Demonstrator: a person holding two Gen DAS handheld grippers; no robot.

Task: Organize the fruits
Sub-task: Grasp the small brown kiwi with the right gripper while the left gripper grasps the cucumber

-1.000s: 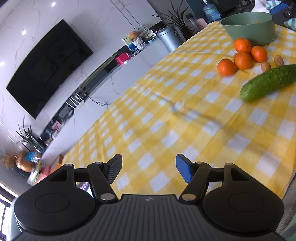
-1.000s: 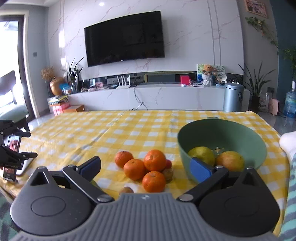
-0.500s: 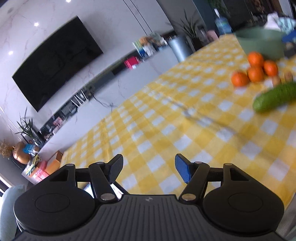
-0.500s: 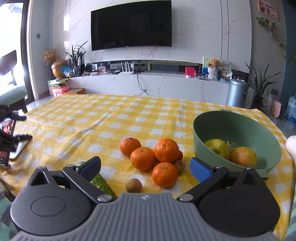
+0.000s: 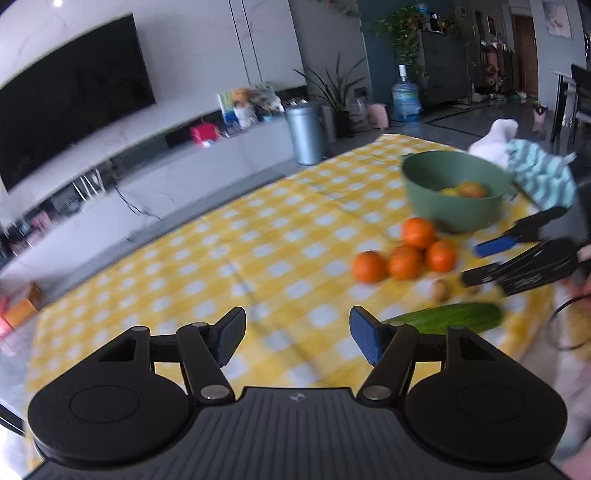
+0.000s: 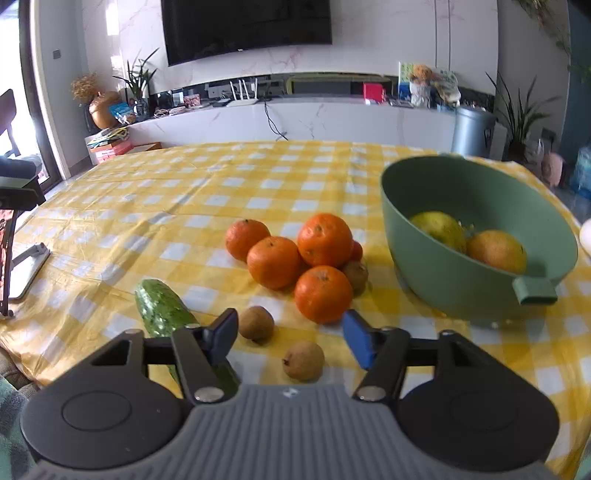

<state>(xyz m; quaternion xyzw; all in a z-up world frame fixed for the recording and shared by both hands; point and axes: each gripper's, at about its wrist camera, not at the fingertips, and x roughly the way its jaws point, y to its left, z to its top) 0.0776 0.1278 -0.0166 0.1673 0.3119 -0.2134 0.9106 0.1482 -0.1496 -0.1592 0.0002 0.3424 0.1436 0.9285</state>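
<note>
Yellow-and-white checked cloth (image 6: 155, 206) covers the table in front of a marble wall with a dark television (image 6: 245, 27). My right gripper (image 6: 288, 338) hovers low over the near edge with its jaws spread wide and nothing between them. Just ahead of its fingers lie two small brown fruits: one (image 6: 256, 324) beside the left finger, the other (image 6: 303, 360) nearer, below the gap. Beyond them sits a cluster of four oranges (image 6: 317, 266), touching one another, the nearest orange (image 6: 323, 293) just ahead of my right fingertip; a third brown fruit (image 6: 356, 275) is tucked against the cluster's right side. A cucumber (image 6: 162, 312) lies to the left, its near end hidden behind my left finger. The green bowl (image 6: 443, 280) stands to the right of the oranges, apart from them, holding a yellowish fruit (image 6: 437, 229) and an orange one (image 6: 496, 249).

My left gripper (image 5: 297, 339) is also wide open and empty, over bare cloth, well apart from the fruit; from its blurred view the cucumber (image 5: 447, 317) lies just past its right finger.
</note>
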